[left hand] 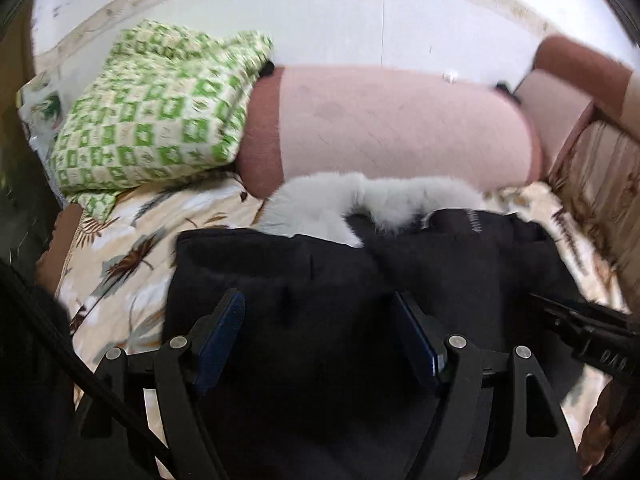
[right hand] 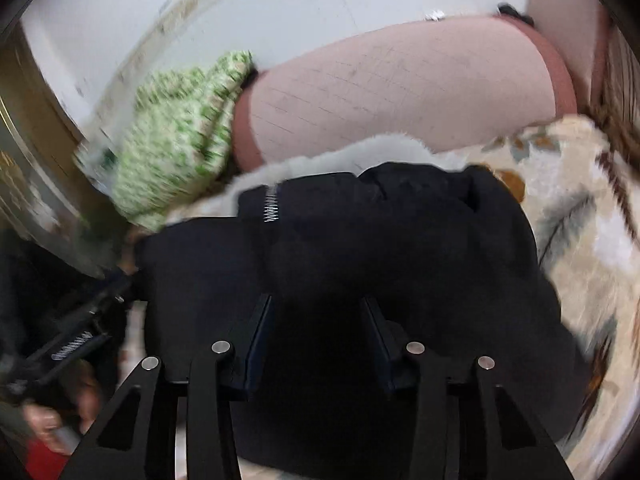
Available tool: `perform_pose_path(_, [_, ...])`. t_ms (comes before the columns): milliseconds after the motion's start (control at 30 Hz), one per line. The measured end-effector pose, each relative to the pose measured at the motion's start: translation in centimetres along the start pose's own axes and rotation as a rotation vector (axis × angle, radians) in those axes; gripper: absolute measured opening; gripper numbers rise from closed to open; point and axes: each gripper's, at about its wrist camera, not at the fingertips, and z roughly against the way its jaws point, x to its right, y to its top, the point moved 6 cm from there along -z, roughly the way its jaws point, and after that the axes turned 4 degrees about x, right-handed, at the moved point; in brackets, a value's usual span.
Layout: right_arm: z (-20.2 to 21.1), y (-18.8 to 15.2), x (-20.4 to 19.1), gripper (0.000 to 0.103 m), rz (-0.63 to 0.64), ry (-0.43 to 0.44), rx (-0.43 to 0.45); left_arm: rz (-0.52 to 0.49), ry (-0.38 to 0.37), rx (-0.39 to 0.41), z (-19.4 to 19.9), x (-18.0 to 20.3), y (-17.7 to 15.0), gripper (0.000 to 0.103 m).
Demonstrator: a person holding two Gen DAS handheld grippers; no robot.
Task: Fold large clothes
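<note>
A black coat with a white fur collar lies folded on a leaf-print bed sheet. My left gripper hovers over the coat's near part with its jaws wide apart and nothing between them. In the right wrist view the coat fills the middle, its zipper showing near the fur collar. My right gripper is open above the coat. The right gripper also shows at the right edge of the left wrist view, and the left gripper at the lower left of the right wrist view.
A pink padded headboard runs along the back of the bed. A green checked pillow lies at the back left. A white wall is behind. A striped cushion sits at the right.
</note>
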Motion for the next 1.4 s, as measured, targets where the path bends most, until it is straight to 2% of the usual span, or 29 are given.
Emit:
perform_pose_path(67, [-2.8, 0.9, 1.3, 0.048, 0.041, -0.109, 0.001, -0.008, 0.083, -0.047, -3.9, -0.8, 0.4, 0.074])
perform_pose_path(133, [-4.9, 1.4, 3.3, 0.047, 0.031, -0.137, -0.006, 0.013, 0.129, -0.085, -7.8, -2.6, 0.3, 0.075])
perform_pose_path(167, [-5.6, 1.5, 4.2, 0.047, 0.024, -0.143, -0.003, 0.03, 0.118, -0.094, -9.2, -3.4, 0.1, 0.075])
perform_pose_path(200, [-6.2, 1.6, 5.2, 0.044, 0.016, -0.141, 0.01, 0.065, 0.081, -0.104, -10.7, -4.2, -0.1, 0.077])
perform_pose_path(267, [-7.1, 1.6, 7.2, 0.042, -0.048, -0.076, 0.051, 0.146, 0.0, -0.117, -12.6, -5.6, -0.3, 0.077])
perform_pose_path(300, [-7.6, 1.4, 8.4, 0.036, -0.107, -0.033, 0.074, 0.188, -0.047, -0.128, -13.5, -6.1, -0.5, 0.077])
perform_pose_path(400, [-8.3, 1.0, 11.5, 0.003, -0.269, 0.051, 0.132, 0.293, -0.161, -0.156, -15.9, -7.0, -1.2, 0.077])
perform_pose_path(467, [-8.7, 0.5, 13.4, 0.0, -0.395, 0.141, 0.161, 0.312, -0.184, -0.156, -16.4, -7.1, -1.5, 0.078])
perform_pose_path(533, [-8.8, 0.3, 13.7, 0.0, -0.419, 0.167, 0.173, 0.302, -0.179, -0.157, -16.1, -6.9, -1.5, 0.079])
perform_pose_path(633, [-8.6, 0.5, 12.6, 0.0, -0.365, 0.118, 0.164, 0.287, -0.154, -0.169, -14.2, -7.1, -1.2, 0.078])
perform_pose_path(733, [-7.8, 1.2, 11.3, 0.0, -0.275, 0.023, 0.11, 0.238, -0.11, -0.123, -9.5, -7.4, -1.4, 0.078])
perform_pose_path(767, [-6.5, 1.4, 10.4, 0.0, -0.217, -0.034, 0.114, 0.219, -0.087, -0.112, -8.3, -7.8, -1.3, 0.078])
perform_pose_path(800, [-5.2, 1.5, 9.6, 0.004, -0.168, -0.069, 0.133, 0.205, -0.058, -0.1, -7.0, -8.4, -1.4, 0.078])
perform_pose_path(867, [-1.9, 1.0, 8.1, 0.026, -0.082, -0.089, 0.172, 0.185, 0.027, -0.08, -4.5, -10.7, -1.9, 0.078])
perform_pose_path(933, [0.9, -0.1, 7.1, 0.07, -0.051, -0.103, 0.207, 0.185, 0.139, -0.081, -2.8, -13.8, -2.5, 0.078])
perform_pose_path(967, [2.4, -0.8, 7.0, 0.075, -0.044, -0.124, 0.22, 0.197, 0.181, -0.085, -1.9, -15.1, -2.9, 0.078])
perform_pose_path(1067, [5.3, -1.7, 8.2, 0.076, -0.07, -0.176, 0.232, 0.286, 0.232, -0.085, 1.6, -19.2, -4.6, 0.078])
perform_pose_path(1133, [7.2, -2.4, 9.5, 0.076, -0.108, -0.219, 0.235, 0.325, 0.252, -0.072, 4.2, -20.8, -5.9, 0.078])
perform_pose_path(1167, [8.3, -2.7, 9.6, 0.076, -0.129, -0.212, 0.253, 0.331, 0.253, -0.064, 5.6, -21.1, -6.6, 0.078])
perform_pose_path(1267, [10.6, -4.8, 8.8, 0.076, -0.168, -0.169, 0.286, 0.32, 0.273, -0.051, 8.4, -20.7, -8.5, 0.078])
perform_pose_path(1400, [10.8, -8.2, 5.7, 0.076, -0.113, -0.163, 0.253, 0.286, 0.23, -0.092, 10.2, -18.7, -10.7, 0.078])
